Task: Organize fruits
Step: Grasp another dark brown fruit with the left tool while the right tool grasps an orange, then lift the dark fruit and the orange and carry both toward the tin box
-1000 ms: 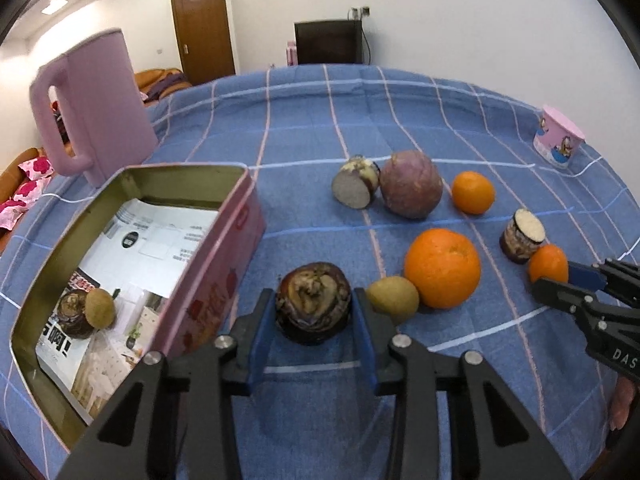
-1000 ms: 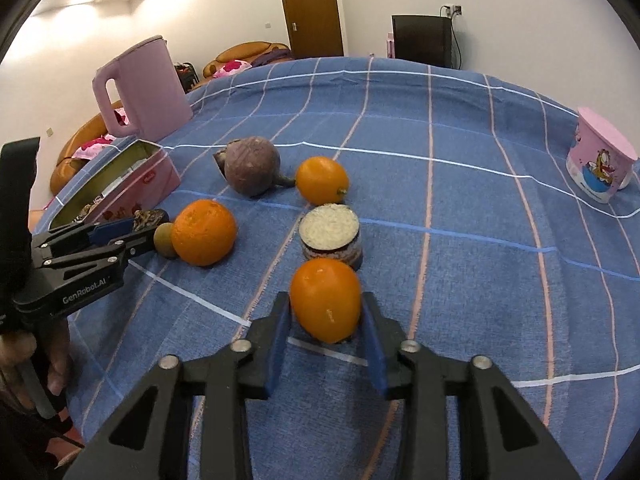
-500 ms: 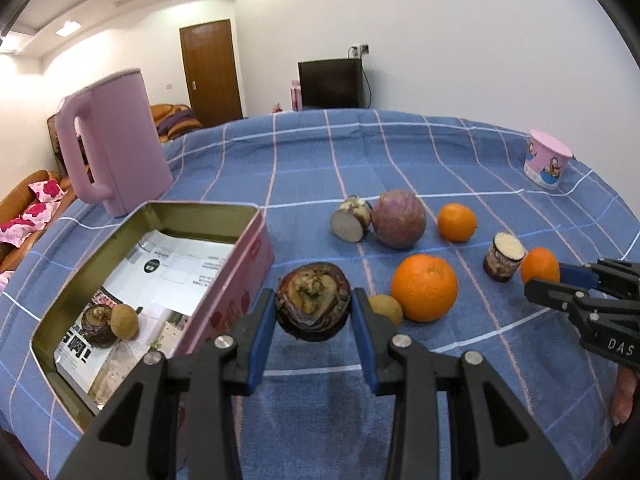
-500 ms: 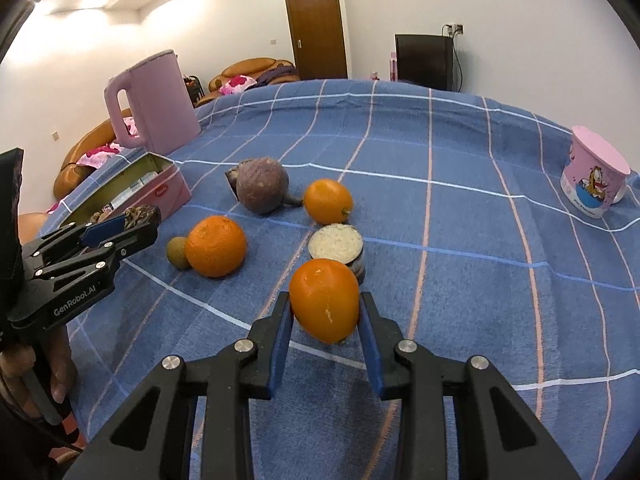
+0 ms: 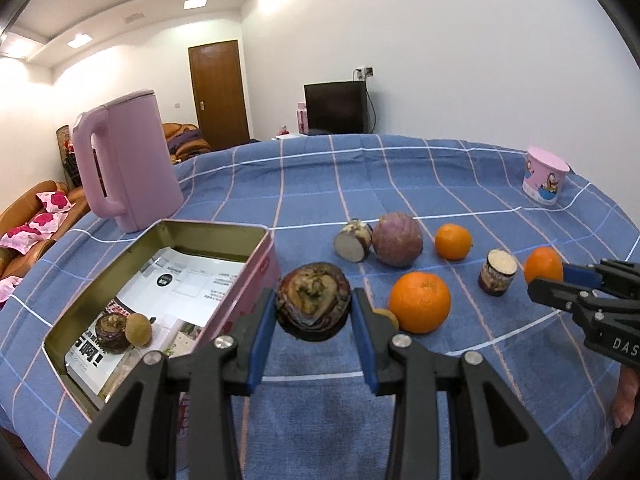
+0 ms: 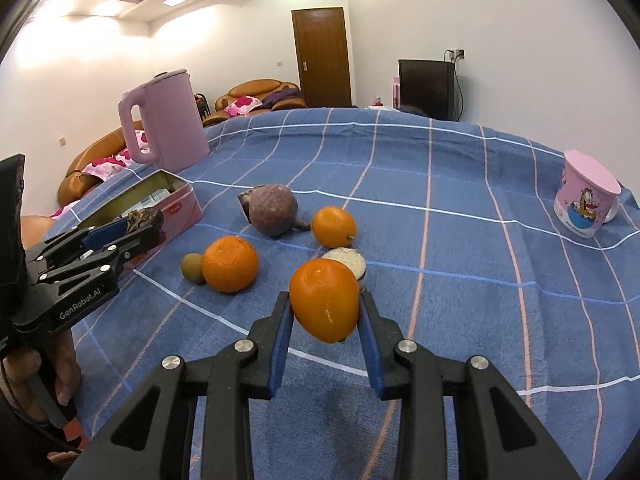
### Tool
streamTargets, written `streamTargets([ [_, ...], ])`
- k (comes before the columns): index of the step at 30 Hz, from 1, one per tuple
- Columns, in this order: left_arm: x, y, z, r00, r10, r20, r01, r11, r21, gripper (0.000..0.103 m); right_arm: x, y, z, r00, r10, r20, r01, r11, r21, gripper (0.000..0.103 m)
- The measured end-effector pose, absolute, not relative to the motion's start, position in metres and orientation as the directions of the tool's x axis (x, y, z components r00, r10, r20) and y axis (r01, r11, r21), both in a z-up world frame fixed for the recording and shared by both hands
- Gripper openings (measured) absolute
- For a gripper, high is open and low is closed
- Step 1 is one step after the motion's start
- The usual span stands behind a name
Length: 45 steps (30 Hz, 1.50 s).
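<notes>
My left gripper point(image 5: 314, 320) is shut on a dark brown-purple fruit point(image 5: 314, 306) and holds it above the cloth, beside the right wall of the open pink tin point(image 5: 224, 234). The tin holds a similar dark fruit point(image 5: 112, 330) and a small kiwi point(image 5: 138, 334). My right gripper point(image 6: 325, 322) is shut on a small orange point(image 6: 324, 306), lifted above the cloth. On the cloth lie a large orange point(image 5: 420, 307), a kiwi point(image 6: 193, 267), a purple round fruit point(image 5: 397, 239), another small orange point(image 5: 453, 241) and two cut pieces point(image 5: 497, 277).
A tall pink kettle point(image 5: 124, 164) stands behind the tin. A pink cartoon cup point(image 6: 586, 199) stands at the far right of the blue checked tablecloth point(image 6: 460, 184). The tin is lined with printed paper point(image 5: 192, 280). A sofa point(image 6: 92, 164) is beyond the table's left edge.
Both grippers have risen from the cloth, each carrying its fruit. The left gripper with the dark fruit has moved closer to the tin's wall.
</notes>
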<state>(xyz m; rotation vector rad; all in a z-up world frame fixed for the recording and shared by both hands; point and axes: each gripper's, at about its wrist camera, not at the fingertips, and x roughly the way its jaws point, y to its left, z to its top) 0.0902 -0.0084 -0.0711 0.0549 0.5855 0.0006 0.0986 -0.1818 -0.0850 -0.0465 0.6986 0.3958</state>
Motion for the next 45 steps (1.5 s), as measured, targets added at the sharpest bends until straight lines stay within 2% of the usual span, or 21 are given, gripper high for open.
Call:
streamTargets([
  [45,0.058,-0.017,-0.053,0.919,0.051,-0.391,-0.035,0.998,0.049,0.039,0.064,-0.190,-0.062,0.829,0.324,-0.457,-0.347,0.937,0.034,0.034],
])
